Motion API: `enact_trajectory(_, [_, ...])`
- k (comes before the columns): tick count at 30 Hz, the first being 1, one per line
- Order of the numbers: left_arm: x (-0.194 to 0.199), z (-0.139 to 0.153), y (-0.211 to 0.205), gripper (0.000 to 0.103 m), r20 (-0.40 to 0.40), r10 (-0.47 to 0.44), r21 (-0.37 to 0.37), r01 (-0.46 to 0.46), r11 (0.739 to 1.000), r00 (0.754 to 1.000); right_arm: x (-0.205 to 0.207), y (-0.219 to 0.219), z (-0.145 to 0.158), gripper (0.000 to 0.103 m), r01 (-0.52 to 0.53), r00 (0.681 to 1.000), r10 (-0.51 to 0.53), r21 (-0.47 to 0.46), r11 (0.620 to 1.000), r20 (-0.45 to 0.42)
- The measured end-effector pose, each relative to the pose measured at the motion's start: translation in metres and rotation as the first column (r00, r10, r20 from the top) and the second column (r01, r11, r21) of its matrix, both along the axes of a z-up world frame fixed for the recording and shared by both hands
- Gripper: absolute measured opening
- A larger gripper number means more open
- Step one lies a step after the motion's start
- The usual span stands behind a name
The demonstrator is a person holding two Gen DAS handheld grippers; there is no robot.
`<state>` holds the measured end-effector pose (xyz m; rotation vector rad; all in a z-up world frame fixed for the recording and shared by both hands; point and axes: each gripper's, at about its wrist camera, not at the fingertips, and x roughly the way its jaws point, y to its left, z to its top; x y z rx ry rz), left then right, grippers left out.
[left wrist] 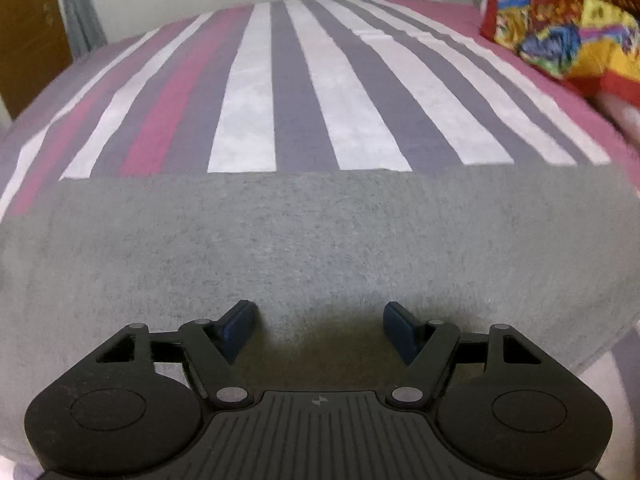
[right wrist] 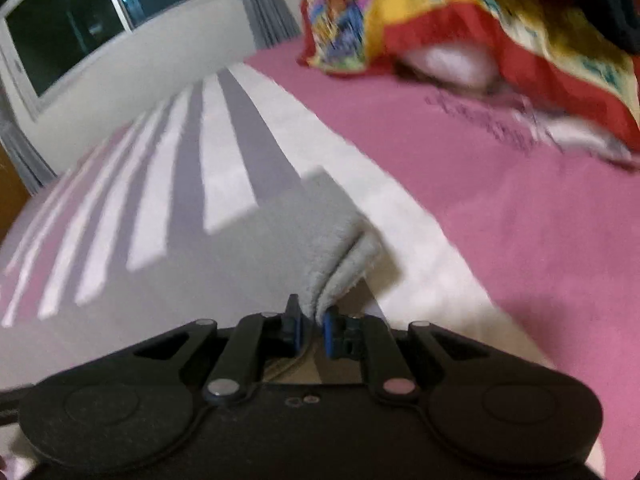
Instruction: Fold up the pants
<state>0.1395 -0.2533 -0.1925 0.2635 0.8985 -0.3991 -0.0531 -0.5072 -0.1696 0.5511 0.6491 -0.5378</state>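
The grey fleece pants [left wrist: 320, 248] lie flat across a striped bedsheet [left wrist: 248, 100], their far edge straight. My left gripper [left wrist: 319, 326] is open just above the grey cloth, its blue pads [left wrist: 238, 330] apart and empty. In the right wrist view my right gripper [right wrist: 314, 322] is shut on a corner of the grey pants [right wrist: 340, 256], which rises in a doubled fold from the pads. The rest of the pants spreads to the left.
A multicoloured quilt [left wrist: 560, 28] is heaped at the bed's right side; it also shows in the right wrist view [right wrist: 460, 16]. Pink sheet [right wrist: 500, 200] lies right of the pants. A window [right wrist: 80, 24] and curtains stand behind the bed.
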Motion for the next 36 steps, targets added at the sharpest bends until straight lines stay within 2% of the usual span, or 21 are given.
enact_trajectory(3, [0.000, 0.000, -0.001, 0.071, -0.003, 0.003, 0.002, -0.003, 1.000, 1.000, -0.002, -0.007, -0.004, 0.024, 0.025, 0.999, -0.027, 0.071, 0.997, 0.029])
enact_trajectory(5, [0.000, -0.001, -0.003, 0.071, -0.002, -0.006, 0.010, 0.006, 1.000, 1.000, -0.001, -0.011, -0.003, 0.022, 0.031, 0.998, -0.036, 0.095, 0.995, 0.046])
enact_trajectory(7, [0.003, -0.002, -0.004, 0.071, -0.008, -0.018, 0.017, 0.018, 1.000, 1.000, 0.002, -0.012, -0.002, 0.015, 0.028, 0.999, -0.032, 0.094, 0.995, 0.041])
enact_trajectory(9, [0.007, 0.000, -0.002, 0.071, -0.036, -0.014, 0.005, 0.014, 1.000, 0.999, 0.001, -0.005, 0.008, 0.012, 0.020, 0.996, -0.026, 0.080, 0.997, 0.080])
enact_trajectory(14, [0.018, 0.001, 0.006, 0.071, -0.089, -0.024, -0.035, 0.021, 0.999, 0.996, 0.002, 0.018, 0.035, 0.011, -0.033, 0.987, 0.027, 0.036, 0.999, 0.157])
enact_trajectory(17, [0.022, 0.013, 0.028, 0.071, -0.131, 0.020, -0.142, -0.039, 0.989, 0.991, 0.007, 0.038, 0.056, 0.011, -0.098, 0.973, 0.094, 0.008, 0.995, 0.211])
enact_trajectory(19, [0.026, 0.019, 0.049, 0.071, -0.161, 0.066, -0.188, -0.096, 0.978, 0.985, 0.016, 0.059, 0.074, 0.011, -0.162, 0.956, 0.164, -0.026, 0.986, 0.243])
enact_trajectory(22, [0.031, 0.025, 0.081, 0.071, -0.168, 0.112, -0.223, -0.148, 0.964, 0.979, 0.036, 0.101, 0.097, 0.011, -0.274, 0.918, 0.288, -0.090, 0.957, 0.272])
enact_trajectory(25, [0.036, 0.026, 0.111, 0.071, -0.172, 0.148, -0.236, -0.187, 0.954, 0.974, 0.061, 0.144, 0.106, 0.011, -0.382, 0.873, 0.404, -0.132, 0.915, 0.274])
enact_trajectory(28, [0.043, 0.023, 0.147, 0.071, -0.202, 0.218, -0.255, -0.266, 0.930, 0.955, 0.086, 0.190, 0.098, 0.011, -0.484, 0.828, 0.500, -0.125, 0.866, 0.256])
enact_trajectory(31, [0.047, 0.017, 0.181, 0.071, -0.222, 0.291, -0.264, -0.344, 0.901, 0.931, 0.104, 0.228, 0.072, 0.011, -0.569, 0.792, 0.572, -0.082, 0.818, 0.214])
enact_trajectory(32, [0.048, 0.015, 0.189, 0.072, -0.231, 0.305, -0.265, -0.361, 0.894, 0.924, 0.111, 0.240, 0.059, 0.012, -0.604, 0.778, 0.602, -0.052, 0.795, 0.179])
enact_trajectory(34, [0.049, 0.008, 0.201, 0.072, -0.260, 0.317, -0.271, -0.384, 0.883, 0.912, 0.125, 0.257, 0.029, 0.021, -0.652, 0.756, 0.647, 0.032, 0.757, 0.093])
enact_trajectory(36, [0.048, 0.005, 0.206, 0.072, -0.278, 0.303, -0.291, -0.380, 0.878, 0.912, 0.127, 0.265, 0.012, 0.024, -0.650, 0.760, 0.649, 0.045, 0.759, 0.028])
